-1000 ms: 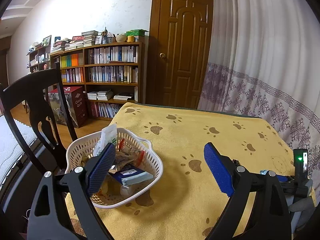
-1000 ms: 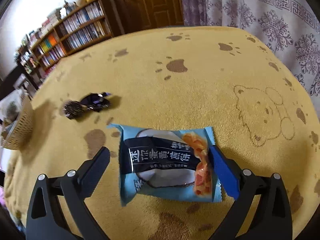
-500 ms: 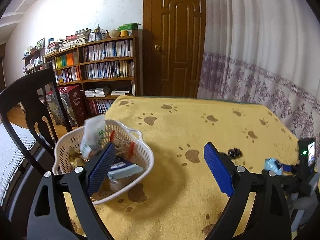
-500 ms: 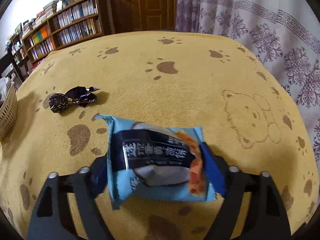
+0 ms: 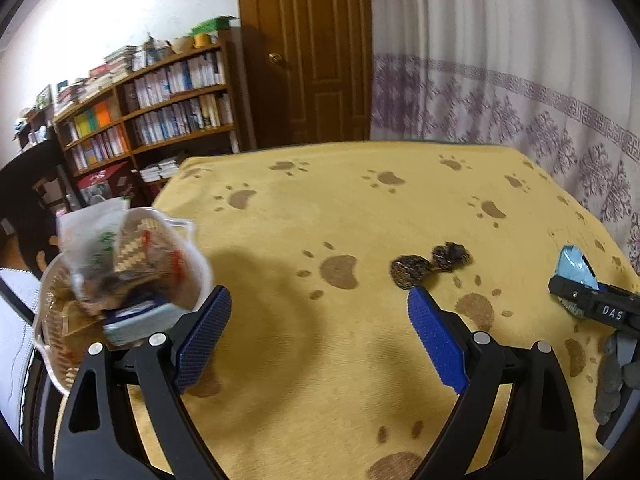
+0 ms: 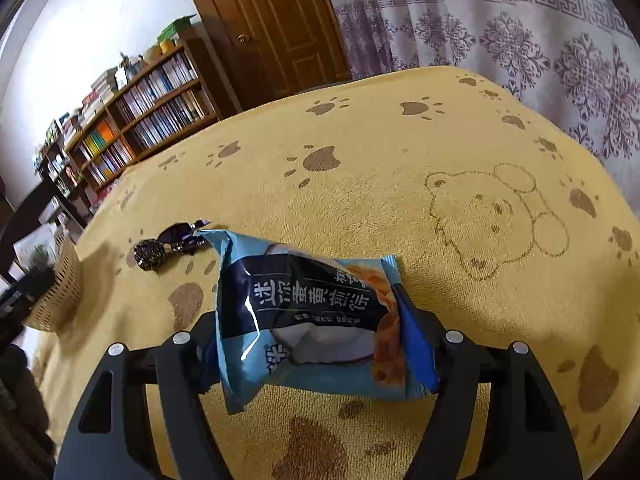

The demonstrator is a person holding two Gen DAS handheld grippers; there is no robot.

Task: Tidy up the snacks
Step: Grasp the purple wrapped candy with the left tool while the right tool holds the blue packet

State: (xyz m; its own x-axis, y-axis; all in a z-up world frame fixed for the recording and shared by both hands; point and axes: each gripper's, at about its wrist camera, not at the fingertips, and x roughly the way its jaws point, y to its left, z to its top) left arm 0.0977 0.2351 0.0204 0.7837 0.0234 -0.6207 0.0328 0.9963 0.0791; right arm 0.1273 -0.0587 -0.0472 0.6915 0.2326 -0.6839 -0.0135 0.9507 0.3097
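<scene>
So the bench (image 5: 360,208) is the biggest thing here, covered in a yellow cloth with brown paw prints; only the right wrist view shows the bear outline (image 6: 496,216) drawn on the cloth. Far behind it there's a bookshelf (image 5: 160,120), a wooden door (image 5: 316,48) and a patterned curtain (image 5: 500,92), in both views.

The white basket (image 5: 60,344) sits at the near left edge of the bench. The left wrist view looks right into it and you can see it's stuffed with snack packs, a white pouch sticking up out of the top. From the right wrist view you only get a sliver of its woven wall (image 6: 60,292) at the far left.

The left tool (image 5: 318,332) is wide open with nothing between its blue pads, hanging over bare cloth just right of the basket.

The right tool (image 6: 308,340) is clamped on the blue snack packet (image 6: 308,320), squeezing it from both sides; the packet is lifted and tilted. The left view only catches a corner of that packet (image 5: 574,268) at its right edge.

Smallest: a dark foil candy (image 5: 412,272) lying on the cloth mid-bench, between the basket and the held packet. In the right view it's (image 6: 160,250) just past the packet's left corner.
</scene>
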